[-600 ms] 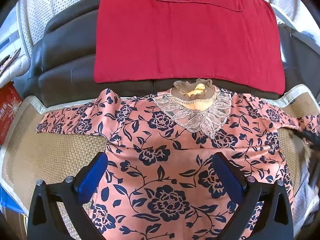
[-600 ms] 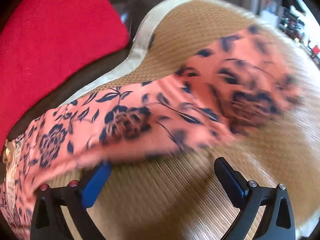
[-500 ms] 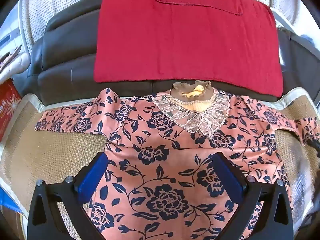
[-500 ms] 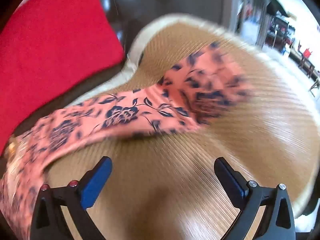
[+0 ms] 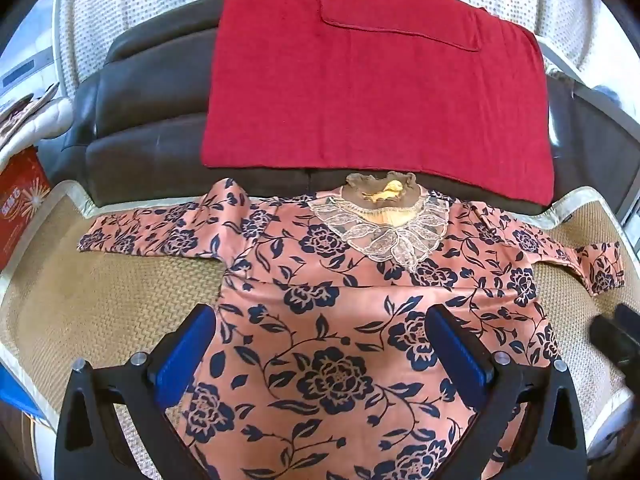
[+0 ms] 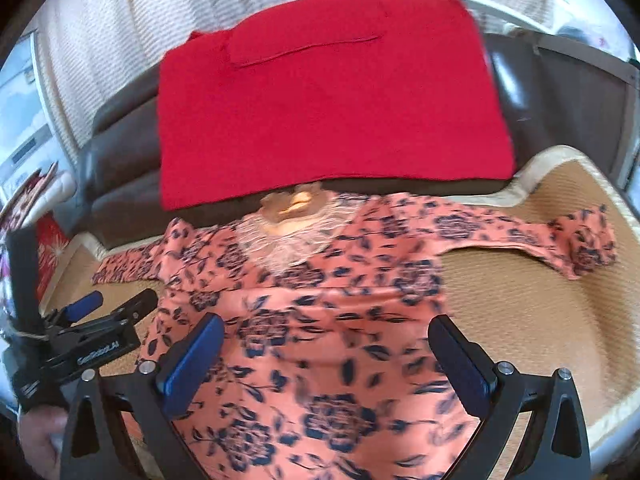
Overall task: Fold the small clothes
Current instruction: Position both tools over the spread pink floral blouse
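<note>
A salmon-pink blouse (image 5: 340, 320) printed with navy roses lies flat and face up on a woven straw mat (image 5: 100, 304), both sleeves spread toward the mat's side edges, its lace collar (image 5: 384, 228) at the far edge. The left gripper (image 5: 320, 352) hovers over the blouse's body, jaws spread wide, holding nothing. The right gripper (image 6: 326, 360) does likewise, also spread apart and empty. Beyond the mat, a folded red garment (image 5: 376, 96) rests on a dark leather sofa (image 5: 148, 120).
</note>
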The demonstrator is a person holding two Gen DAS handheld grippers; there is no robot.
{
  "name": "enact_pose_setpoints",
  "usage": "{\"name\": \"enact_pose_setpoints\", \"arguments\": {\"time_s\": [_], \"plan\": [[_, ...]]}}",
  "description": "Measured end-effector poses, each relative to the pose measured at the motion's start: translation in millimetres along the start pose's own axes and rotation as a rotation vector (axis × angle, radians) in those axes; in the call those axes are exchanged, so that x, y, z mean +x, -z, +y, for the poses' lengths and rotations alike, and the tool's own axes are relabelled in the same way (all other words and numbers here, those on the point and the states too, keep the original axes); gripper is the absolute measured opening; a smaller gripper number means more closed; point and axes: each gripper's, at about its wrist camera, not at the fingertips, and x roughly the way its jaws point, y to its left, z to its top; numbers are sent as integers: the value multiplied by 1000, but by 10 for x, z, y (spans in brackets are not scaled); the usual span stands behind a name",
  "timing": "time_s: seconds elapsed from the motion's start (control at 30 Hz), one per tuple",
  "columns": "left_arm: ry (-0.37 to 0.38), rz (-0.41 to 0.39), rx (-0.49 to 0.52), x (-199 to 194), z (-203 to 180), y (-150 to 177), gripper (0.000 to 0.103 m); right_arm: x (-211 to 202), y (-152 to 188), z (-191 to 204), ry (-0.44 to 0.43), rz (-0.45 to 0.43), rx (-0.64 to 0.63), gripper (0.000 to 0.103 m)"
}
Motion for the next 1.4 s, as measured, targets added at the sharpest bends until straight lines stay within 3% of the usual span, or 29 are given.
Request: {"name": "enact_pose_setpoints", "arguments": {"time_s": [0.53,1.4], "plan": [[-3,-23,5,-158,28,89,103,127,-35,180,68,6,-15,103],[-16,-29,1,-205,47,109,103,65,-34,271,67,-22,-37,103]]}}
